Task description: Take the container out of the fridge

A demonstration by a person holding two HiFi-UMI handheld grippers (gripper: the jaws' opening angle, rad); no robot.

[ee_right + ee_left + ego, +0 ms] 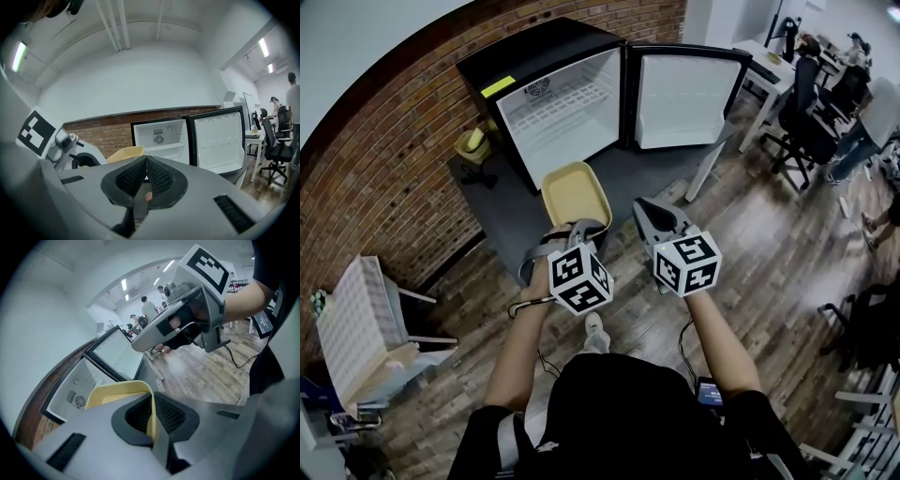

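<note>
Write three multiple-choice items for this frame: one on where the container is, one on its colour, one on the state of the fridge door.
1. Where is the container?
A. On a shelf inside the fridge
B. Outside the fridge, held in the left gripper
C. On top of the fridge

2. What colour is the container?
A. Yellow
B. Blue
C. Red

3. How does the fridge door stand?
A. Shut
B. Barely ajar
C. Swung wide open

Answers:
1 B: the left gripper view shows its jaws shut on the container's wall, in front of the fridge.
2 A: it shows pale yellow in every view.
3 C: the door's white inner face is fully exposed beside the cabinet.
</note>
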